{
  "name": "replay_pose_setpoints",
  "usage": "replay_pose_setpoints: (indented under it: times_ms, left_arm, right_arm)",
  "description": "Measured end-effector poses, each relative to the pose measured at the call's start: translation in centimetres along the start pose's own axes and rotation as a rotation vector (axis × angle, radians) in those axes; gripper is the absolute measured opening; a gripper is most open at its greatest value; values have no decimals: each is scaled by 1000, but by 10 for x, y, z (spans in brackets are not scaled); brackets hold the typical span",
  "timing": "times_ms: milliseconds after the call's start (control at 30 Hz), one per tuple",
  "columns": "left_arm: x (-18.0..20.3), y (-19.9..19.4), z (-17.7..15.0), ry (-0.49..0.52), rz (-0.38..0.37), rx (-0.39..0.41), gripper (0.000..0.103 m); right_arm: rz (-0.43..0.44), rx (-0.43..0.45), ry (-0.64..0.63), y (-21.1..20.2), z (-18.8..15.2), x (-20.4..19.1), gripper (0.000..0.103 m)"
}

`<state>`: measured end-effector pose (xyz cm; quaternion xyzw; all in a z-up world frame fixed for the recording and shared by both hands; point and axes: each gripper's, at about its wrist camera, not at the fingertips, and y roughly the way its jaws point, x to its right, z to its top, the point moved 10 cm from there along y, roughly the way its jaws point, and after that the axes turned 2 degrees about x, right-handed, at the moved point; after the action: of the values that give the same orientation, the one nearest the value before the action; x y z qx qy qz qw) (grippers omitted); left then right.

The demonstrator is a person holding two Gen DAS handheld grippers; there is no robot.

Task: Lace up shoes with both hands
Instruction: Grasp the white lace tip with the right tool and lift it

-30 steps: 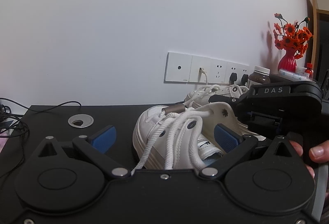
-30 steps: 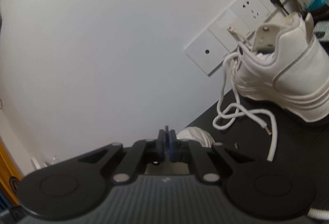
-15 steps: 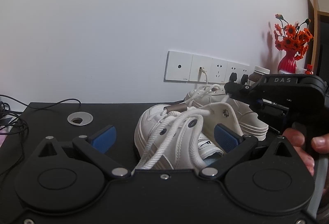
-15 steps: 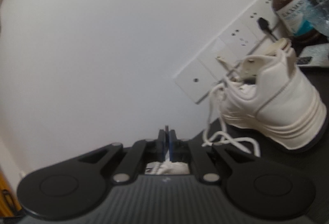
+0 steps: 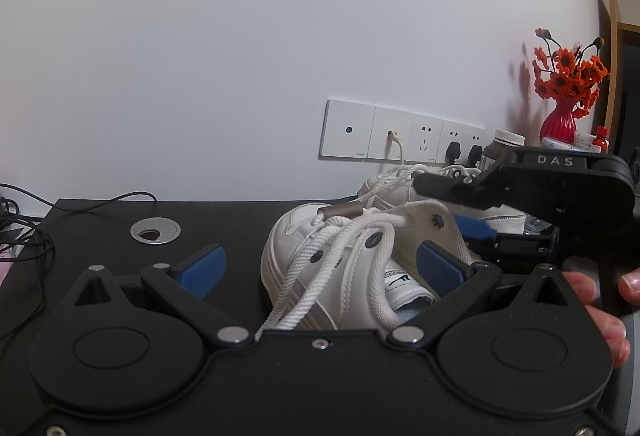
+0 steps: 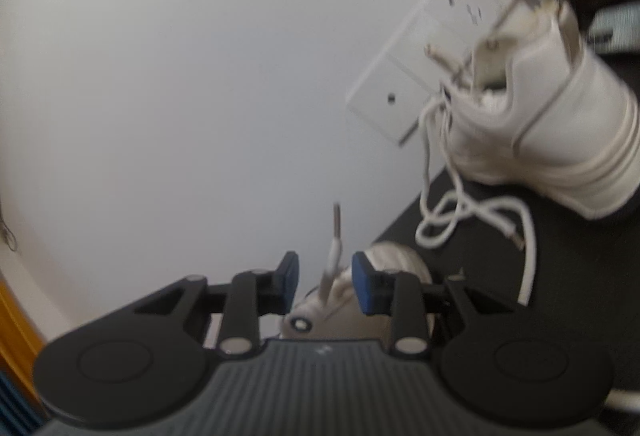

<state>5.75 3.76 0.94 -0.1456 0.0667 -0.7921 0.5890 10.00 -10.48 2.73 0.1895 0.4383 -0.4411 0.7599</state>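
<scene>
A white sneaker (image 5: 340,260) sits on the black desk (image 5: 100,220), its thick white laces (image 5: 320,268) hanging loose toward me. My left gripper (image 5: 320,268) is open, one blue pad on each side of this shoe, touching nothing. My right gripper (image 6: 326,280) is open just above the same shoe (image 6: 400,256). A lace end (image 6: 335,236) with a metal tip stands free between its pads. In the left wrist view a hand (image 5: 600,300) holds the right gripper (image 5: 472,212) over the shoe's tongue. A second white sneaker (image 6: 560,140) stands behind, its laces (image 6: 480,212) trailing on the desk.
Wall sockets (image 5: 400,134) with plugs run along the back wall. A brown bottle (image 5: 504,144) and a red vase of orange flowers (image 5: 560,108) stand at the back right. A metal cable grommet (image 5: 154,231) and loose cables (image 5: 24,236) lie at the left.
My right gripper was shut on the lace end and has opened, leaving it free between the pads. It also shifted left over the near shoe. The left gripper stayed still.
</scene>
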Motion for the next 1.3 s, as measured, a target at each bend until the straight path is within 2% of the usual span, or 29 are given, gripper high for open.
replay_pose_setpoints:
  times_ms: [233,300,400,600,733,867,967,1300]
  left_arm:
    - [0,0,0,-2,-1,1,103]
    - [0,0,0,-2,-1,1,103]
    - [0,0,0,-2,-1,1,103]
    - [2,0,0,-2,-2,1,103]
    - [2,0,0,-3,-4,1,103]
    - [1,0,0,-6,-5,1,103]
    - [0,0,0,-8,-6,0,103]
    - [-1,1,-1,-11,-10,0,103]
  right_arm:
    - [12,-47,18,6,-7,0,24]
    - [14,-45,0,4,-8,-1,14]
    - [10,-29,-23,2,-8,-2,6]
    - [-3,14,-82,-3,-7,-5,5]
    - [-39,93,-126,-8,3,-5,5]
    - [-58,154,-99,-15,14,0,5]
    - [-20,115,-68,-14,12,-2,8]
    - [-6,27,-35,-4,1,0,9]
